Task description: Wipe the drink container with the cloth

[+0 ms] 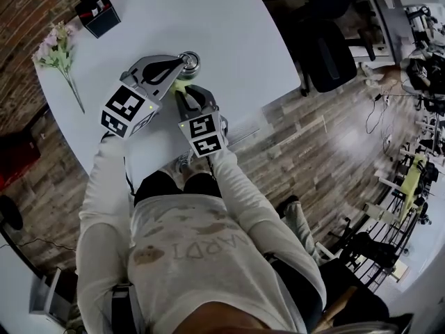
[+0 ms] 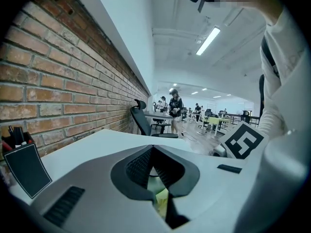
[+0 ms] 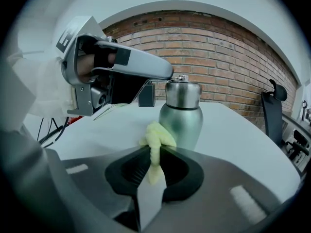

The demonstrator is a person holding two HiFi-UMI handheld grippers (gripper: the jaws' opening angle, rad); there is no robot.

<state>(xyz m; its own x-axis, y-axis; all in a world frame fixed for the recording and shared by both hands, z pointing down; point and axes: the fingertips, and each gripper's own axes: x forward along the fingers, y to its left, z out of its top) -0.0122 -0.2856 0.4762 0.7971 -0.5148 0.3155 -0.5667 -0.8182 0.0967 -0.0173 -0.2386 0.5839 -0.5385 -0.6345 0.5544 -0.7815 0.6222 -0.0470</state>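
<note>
A steel drink container [image 3: 181,113] stands upright on the white table [image 1: 229,26]; in the head view only its round top [image 1: 189,61] shows. My left gripper [image 1: 182,62] comes from the left and is shut at the container's lid, its fingertip [image 3: 167,73] meeting the small lid handle. In the left gripper view, the left gripper [image 2: 152,149] has its jaws closed at the tips, with pale green and yellow below. My right gripper [image 3: 154,152] is shut on a bunched yellow cloth [image 3: 156,140], which touches the container's near side. The cloth [image 1: 182,83] sits just below the container.
A black marker box [image 1: 97,11] and a sprig of pink flowers [image 1: 57,51] lie at the table's far left. A black pen holder [image 2: 26,169] stands by the brick wall. An office chair [image 1: 327,51] is beyond the table's right edge. People [image 2: 175,106] stand far off.
</note>
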